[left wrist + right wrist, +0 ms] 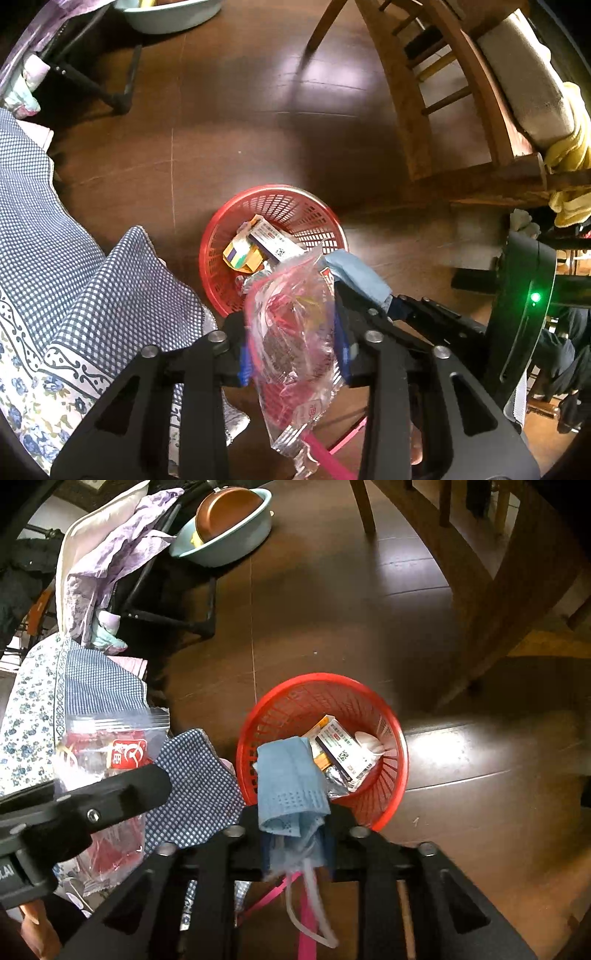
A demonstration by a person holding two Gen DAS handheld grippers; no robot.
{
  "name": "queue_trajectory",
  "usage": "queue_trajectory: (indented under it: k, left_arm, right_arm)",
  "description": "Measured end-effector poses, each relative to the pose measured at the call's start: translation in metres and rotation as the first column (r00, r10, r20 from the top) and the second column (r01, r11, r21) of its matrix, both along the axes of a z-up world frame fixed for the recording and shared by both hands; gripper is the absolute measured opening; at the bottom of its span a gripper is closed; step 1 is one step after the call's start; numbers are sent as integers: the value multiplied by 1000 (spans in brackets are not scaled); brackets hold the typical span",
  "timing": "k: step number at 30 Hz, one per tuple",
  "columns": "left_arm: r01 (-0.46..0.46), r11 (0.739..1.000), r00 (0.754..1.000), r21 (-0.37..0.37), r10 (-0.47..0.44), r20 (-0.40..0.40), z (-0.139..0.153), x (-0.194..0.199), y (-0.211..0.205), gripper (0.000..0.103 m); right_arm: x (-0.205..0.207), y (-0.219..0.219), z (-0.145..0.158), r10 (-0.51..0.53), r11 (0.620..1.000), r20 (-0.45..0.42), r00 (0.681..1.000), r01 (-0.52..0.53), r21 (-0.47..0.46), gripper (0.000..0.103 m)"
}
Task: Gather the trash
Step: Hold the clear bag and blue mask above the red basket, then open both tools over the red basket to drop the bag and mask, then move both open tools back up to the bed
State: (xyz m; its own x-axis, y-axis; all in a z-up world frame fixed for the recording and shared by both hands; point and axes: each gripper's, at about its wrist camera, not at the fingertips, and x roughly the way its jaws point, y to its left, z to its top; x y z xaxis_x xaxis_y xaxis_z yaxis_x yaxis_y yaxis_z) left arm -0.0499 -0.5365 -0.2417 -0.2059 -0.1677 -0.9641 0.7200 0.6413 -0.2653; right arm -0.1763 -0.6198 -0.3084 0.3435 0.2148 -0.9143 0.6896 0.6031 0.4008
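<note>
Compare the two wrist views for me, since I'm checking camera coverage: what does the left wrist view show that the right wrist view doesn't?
Only the left wrist view shows the chair cushion and the green indicator light. Only the right wrist view shows the brown pan in the basin, and the white spoon. Both show the red basket, medicine box, plastic bag and blue mask.

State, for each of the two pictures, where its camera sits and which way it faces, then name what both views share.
Left wrist: on the left gripper, looking steeply down its fingers at a clear plastic bag between them.
Right wrist: on the right gripper, looking down at a blue face mask; the left gripper crosses its left edge.
Both show the red basket on the wooden floor.
</note>
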Motion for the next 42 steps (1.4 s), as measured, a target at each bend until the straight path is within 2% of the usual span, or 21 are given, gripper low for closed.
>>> queue_trajectory:
  k: [1, 2, 4, 8, 16, 22, 27, 29, 34, 36, 37, 39, 42]
  left_arm:
    - [-3, 1000, 1000, 2, 3, -2, -1, 0, -1, 52]
    - [-3, 1000, 1000, 6, 3, 6, -1, 0, -2, 54]
    - [10, 1000, 1000, 16, -10, 11, -1, -2, -3, 54]
    - [4, 1000, 1000, -11, -4, -3, 3, -1, -4, 54]
    - [-59, 998, 998, -12, 59, 5, 7, 9, 3, 56]
    - [-53, 998, 996, -17, 54, 67, 18, 8, 7, 59]
    - [-39, 998, 972, -43, 48, 229, 44, 5, 15, 69]
    - [-38, 998, 966, -55, 50, 252, 51, 4, 18, 70]
    - [-65, 995, 962, -77, 83, 259, 67, 7, 31, 73]
    - [-79, 991, 958, -109, 106, 267, 79, 8, 39, 77]
    - [-83, 985, 959, -153, 121, 257, 92, 10, 46, 80]
    - [-75, 975, 956, -209, 130, 263, 109, 12, 55, 87]
    - [-57, 960, 927, -275, 153, 343, 149, 21, 78, 90]
  right_arm:
    - [0, -1, 0, -7, 1000, 4, 1000, 7, -2, 49]
    - [-1, -1, 2, -17, 999, -16, 1000, 17, -42, 51]
    - [1, 0, 4, -14, 997, -30, 999, 12, -78, 51]
    - [-1, -4, 5, -23, 997, -26, 999, 21, -79, 51]
    - [-3, -1, 7, -17, 997, -30, 999, 15, -76, 51]
    - [0, 4, 15, -3, 996, -38, 999, 0, -88, 51]
    - [4, 8, 33, 0, 993, -32, 999, -4, -122, 51]
    - [7, 11, 47, 6, 988, -21, 1000, -9, -153, 53]
    - [13, 19, 74, 24, 972, -16, 1000, -27, -234, 71]
    - [15, 23, 86, 14, 959, -31, 999, -22, -284, 81]
    - [17, 23, 90, 10, 954, -30, 1000, -18, -300, 84]
    - [19, 28, 104, 11, 940, -16, 1000, -16, -341, 88]
    - [27, 35, 117, 29, 926, -11, 1000, -31, -376, 89]
